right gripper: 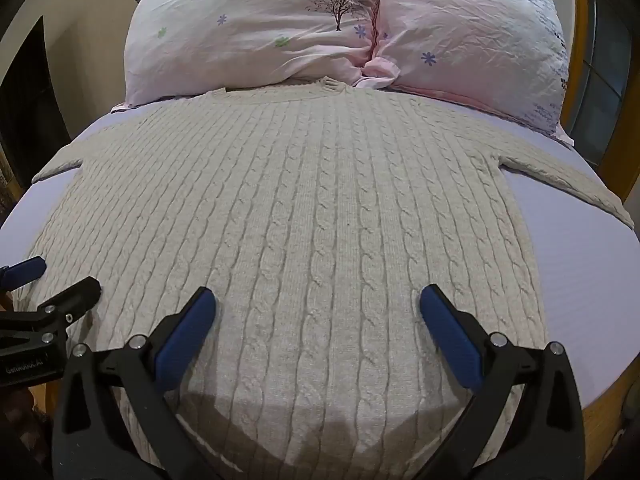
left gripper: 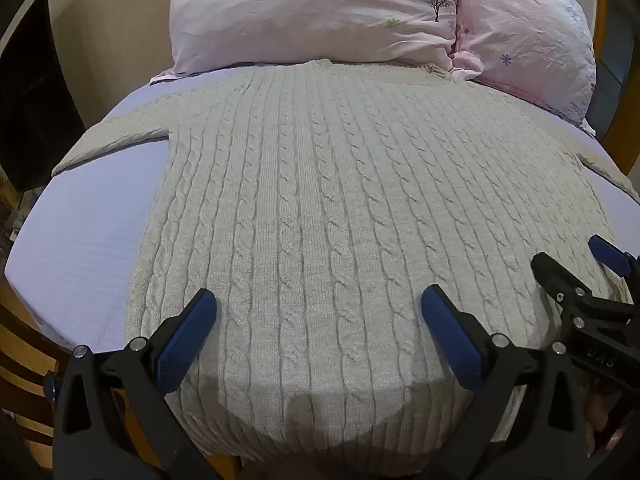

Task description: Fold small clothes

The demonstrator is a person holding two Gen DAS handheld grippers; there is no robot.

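Flat sweater [left gripper: 320, 208] beneath spread jaws

A pale beige cable-knit sweater [left gripper: 320, 200] lies on a lavender bedsheet [left gripper: 80, 248]. Behind it, pink pillows [right gripper: 260, 36] carry purple and green flowers and a dark tree print. Both black grippers wear blue fingertip pads [right gripper: 186, 344]. The bed frame [right gripper: 608, 396] is orange-brown wood.

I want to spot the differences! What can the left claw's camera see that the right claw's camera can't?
Only the left view shows the sweater's left sleeve running well out over the sheet, and the right claw poking in at its right edge. Only the right view shows the long right sleeve and the left claw at its left edge. Both show the cream cable-knit sweater lying flat, two pink flowery pillows behind it, and open claws.
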